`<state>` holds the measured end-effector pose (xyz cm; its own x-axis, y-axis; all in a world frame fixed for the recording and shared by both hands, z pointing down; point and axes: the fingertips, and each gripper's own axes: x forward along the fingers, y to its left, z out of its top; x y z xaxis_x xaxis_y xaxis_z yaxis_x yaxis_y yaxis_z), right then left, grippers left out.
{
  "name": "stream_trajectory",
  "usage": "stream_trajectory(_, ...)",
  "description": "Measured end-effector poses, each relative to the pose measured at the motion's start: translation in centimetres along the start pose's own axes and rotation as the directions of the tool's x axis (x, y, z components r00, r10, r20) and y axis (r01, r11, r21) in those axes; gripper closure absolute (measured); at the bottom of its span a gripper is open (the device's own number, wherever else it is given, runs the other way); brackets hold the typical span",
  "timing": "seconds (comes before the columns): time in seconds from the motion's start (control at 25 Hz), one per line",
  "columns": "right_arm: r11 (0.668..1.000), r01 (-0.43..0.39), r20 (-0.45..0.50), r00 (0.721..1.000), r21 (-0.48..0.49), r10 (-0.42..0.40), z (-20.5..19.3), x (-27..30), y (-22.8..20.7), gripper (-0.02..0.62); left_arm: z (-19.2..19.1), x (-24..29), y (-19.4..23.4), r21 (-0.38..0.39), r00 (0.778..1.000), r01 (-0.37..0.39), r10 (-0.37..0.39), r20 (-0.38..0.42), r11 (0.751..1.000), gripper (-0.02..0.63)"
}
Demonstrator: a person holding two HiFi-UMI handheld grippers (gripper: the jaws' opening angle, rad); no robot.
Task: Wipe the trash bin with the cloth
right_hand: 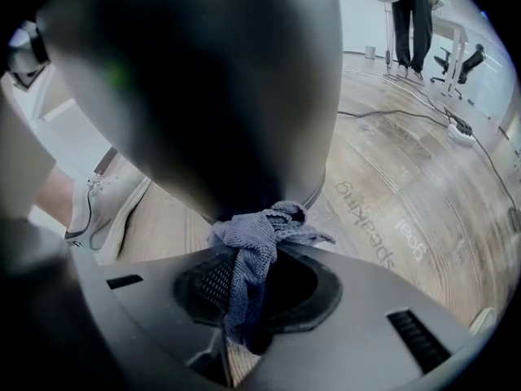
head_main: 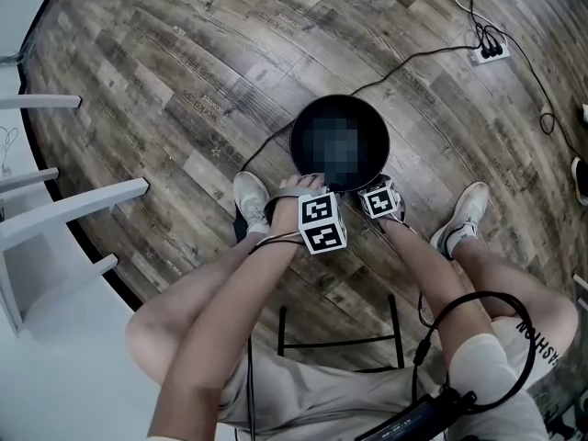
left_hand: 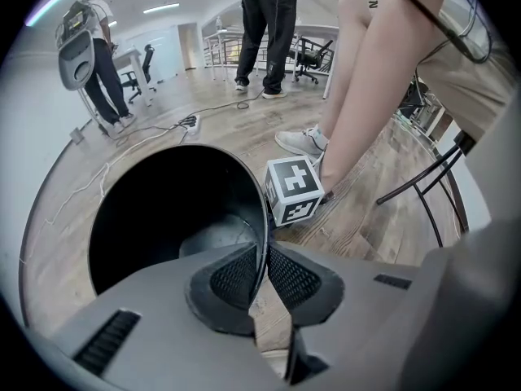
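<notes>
Head view: bin on floor between shoes. We have left gripper and right gripper at its near rim.

Left gripper view: jaws narrow, pinching bin rim, one pad inside, one outside.

Right gripper view: jaws clamp bunched cloth, pressed on bin outer wall.

We judge bin light, stiff, smooth, prone to skid, so we grip at rim. Cloth limp, best kept bunched.

Looks like an open-plan office. Well beyond the left tongs: swivel chairs at white desks, strip lights overhead, a person standing among them. Wood-plank floor all round, crossed by loose cables to a power strip.
</notes>
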<state>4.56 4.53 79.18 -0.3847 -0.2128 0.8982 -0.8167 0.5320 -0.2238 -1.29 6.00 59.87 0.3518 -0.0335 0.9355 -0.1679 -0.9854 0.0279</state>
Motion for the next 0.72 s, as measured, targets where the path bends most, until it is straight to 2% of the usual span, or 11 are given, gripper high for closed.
stream_trajectory(0.32, 0.998, -0.024, -0.019, 0.999, 0.056, 0.026, -1.0, -1.5, 0.3, 0.519, 0.0, 0.2, -0.1, 0.011, 1.000, -0.003, 0.003, -0.003, 1.000, 0.554)
stream_trajectory(0.56, 0.997, -0.060, -0.049, 0.997, 0.057, 0.063, -2.3, -5.3, 2.4, 0.518, -0.1, 0.3, 0.0, 0.014, 1.000, -0.010, 0.010, 0.003, 1.000, 0.554)
stream_trajectory(0.72, 0.994, -0.101, -0.032, 0.994, 0.044, 0.102, -1.9, -8.5, 4.1, 0.518, 0.0, 0.3, 0.0, 0.009, 1.000, -0.013, 0.013, 0.001, 1.000, 0.554)
